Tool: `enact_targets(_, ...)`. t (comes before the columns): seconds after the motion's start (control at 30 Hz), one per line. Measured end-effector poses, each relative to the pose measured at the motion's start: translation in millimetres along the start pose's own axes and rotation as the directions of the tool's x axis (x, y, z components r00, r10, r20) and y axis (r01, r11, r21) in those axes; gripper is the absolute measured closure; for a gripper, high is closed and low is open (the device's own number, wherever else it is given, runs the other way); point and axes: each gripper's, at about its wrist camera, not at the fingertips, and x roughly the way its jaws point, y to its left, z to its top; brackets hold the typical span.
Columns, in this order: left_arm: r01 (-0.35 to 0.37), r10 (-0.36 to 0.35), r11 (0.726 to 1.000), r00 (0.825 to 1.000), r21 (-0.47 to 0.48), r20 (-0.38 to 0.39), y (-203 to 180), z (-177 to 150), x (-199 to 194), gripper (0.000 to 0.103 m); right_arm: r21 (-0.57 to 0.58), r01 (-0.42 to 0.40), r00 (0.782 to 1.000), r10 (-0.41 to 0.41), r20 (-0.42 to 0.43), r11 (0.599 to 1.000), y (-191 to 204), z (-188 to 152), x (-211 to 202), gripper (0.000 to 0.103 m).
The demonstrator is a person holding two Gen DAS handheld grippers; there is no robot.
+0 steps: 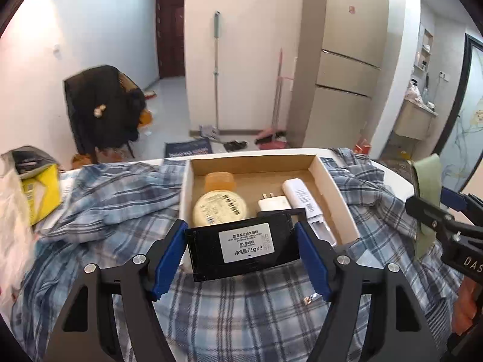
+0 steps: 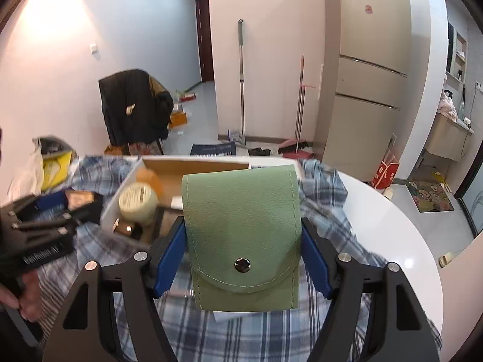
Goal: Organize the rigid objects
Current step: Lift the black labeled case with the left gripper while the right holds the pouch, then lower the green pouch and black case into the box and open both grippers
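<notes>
The black compact is gripped across its length by the left claw, just short of the open box ahead; the green pouch is clamped in the right claw, farther right.

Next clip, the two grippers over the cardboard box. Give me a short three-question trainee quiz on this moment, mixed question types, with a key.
1. True or false: the left gripper holds a black case.
2. What does the right gripper hold? A) round tin B) green pouch C) charger
3. Fill in: the box rests on a plaid ____.

Key: 1 true; 2 B, the green pouch; 3 shirt.
</notes>
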Motion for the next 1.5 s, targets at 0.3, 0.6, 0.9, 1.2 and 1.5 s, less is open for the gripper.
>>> enact_targets(0.3, 0.072, -0.074, 0.997, 0.983, -0.018, -0.167, 12.7, 9.4, 51.9, 0.029, 0.008, 0.014, 1.000, -0.014, -0.026, 1.000, -5.2, 7.5, 21.4, 0.033)
enact_targets(0.6, 0.126, -0.123, 0.992, 0.967, 0.000, -0.224, -17.4, 8.0, 89.8, 0.029, 0.031, 0.010, 0.998, -0.008, -0.063, 0.999, -13.5, 2.2, 38.5, 0.033)
enact_targets(0.9, 0.100, -0.088, 0.994, 0.972, 0.042, -0.220, -30.2, 6.8, 102.3, 0.029, 0.056, 0.009, 0.996, -0.004, -0.090, 0.998, -23.1, -2.5, 50.8, 0.033)
enact_targets(1.2, 0.103, -0.081, 0.989, 0.976, 0.104, -0.201, -51.9, 6.2, 100.9, 0.029, 0.073, 0.019, 0.997, -0.013, -0.082, 0.997, -31.1, -2.0, 48.0, 0.033)
enact_targets(1.5, 0.063, -0.064, 0.997, 0.998, 0.033, 0.013, -16.5, 23.6, 59.9, 0.015, 0.070, -0.005, 0.997, 0.011, -0.076, 0.998, -31.2, 9.6, 43.8, 0.033)
